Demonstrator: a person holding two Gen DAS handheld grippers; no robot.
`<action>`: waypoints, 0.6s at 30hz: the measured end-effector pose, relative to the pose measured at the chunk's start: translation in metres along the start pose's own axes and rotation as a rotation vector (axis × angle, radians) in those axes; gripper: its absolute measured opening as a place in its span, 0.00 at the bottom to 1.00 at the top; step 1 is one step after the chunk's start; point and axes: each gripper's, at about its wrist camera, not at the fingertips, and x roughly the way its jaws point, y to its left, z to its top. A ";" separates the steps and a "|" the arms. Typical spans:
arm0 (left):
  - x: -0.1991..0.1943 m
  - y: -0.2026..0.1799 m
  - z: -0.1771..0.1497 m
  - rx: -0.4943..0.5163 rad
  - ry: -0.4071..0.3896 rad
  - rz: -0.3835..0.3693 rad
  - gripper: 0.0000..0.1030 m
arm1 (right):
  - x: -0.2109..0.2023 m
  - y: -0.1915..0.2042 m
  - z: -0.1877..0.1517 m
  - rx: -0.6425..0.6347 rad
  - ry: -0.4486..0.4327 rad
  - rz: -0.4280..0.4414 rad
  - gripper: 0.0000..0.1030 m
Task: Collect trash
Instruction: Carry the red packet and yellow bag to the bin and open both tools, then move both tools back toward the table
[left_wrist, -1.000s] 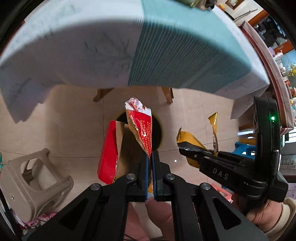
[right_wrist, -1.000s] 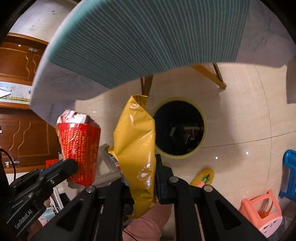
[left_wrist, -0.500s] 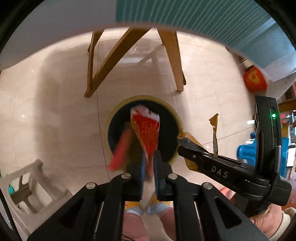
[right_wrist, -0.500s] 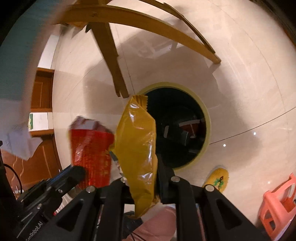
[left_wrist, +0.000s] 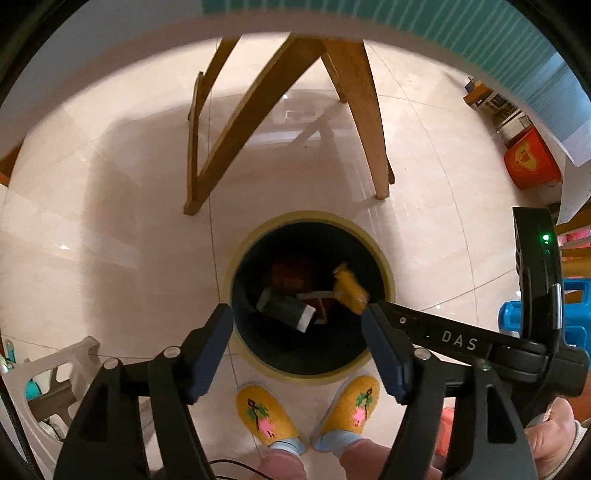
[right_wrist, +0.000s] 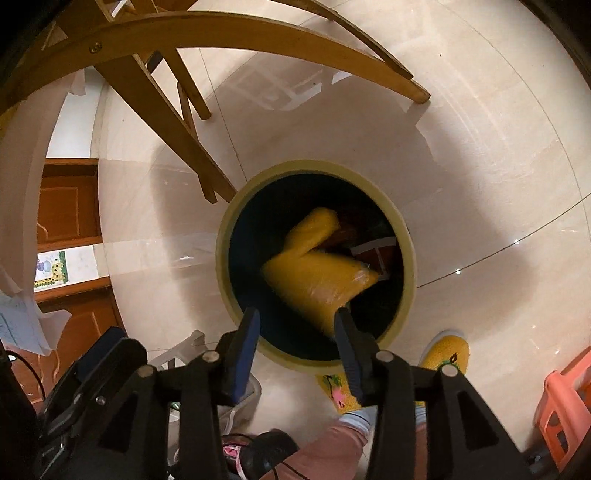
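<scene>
Now both hand-held grippers, left and right, hang over the bin, jaws opening empty, dropping the yellow wrapper inside.

left hand-held gripper: opening, empty | bin: yellow wrapper inside

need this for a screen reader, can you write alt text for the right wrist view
A yellow snack bag, blurred, drops into a round dark trash bin on a pale tiled floor, just past the right gripper, whose jaws are opening with nothing pressed between them. Wooden table legs stand behind; a yellow slipper shows beside the bin.
</scene>
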 end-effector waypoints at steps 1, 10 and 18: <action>-0.004 0.000 0.000 0.004 -0.007 0.011 0.69 | -0.002 0.001 0.000 -0.001 -0.001 0.002 0.41; -0.051 -0.001 0.003 0.010 -0.042 0.060 0.73 | -0.032 0.022 -0.002 -0.046 -0.012 0.013 0.41; -0.122 -0.004 0.008 0.022 -0.052 0.068 0.73 | -0.095 0.056 -0.020 -0.076 -0.018 0.024 0.41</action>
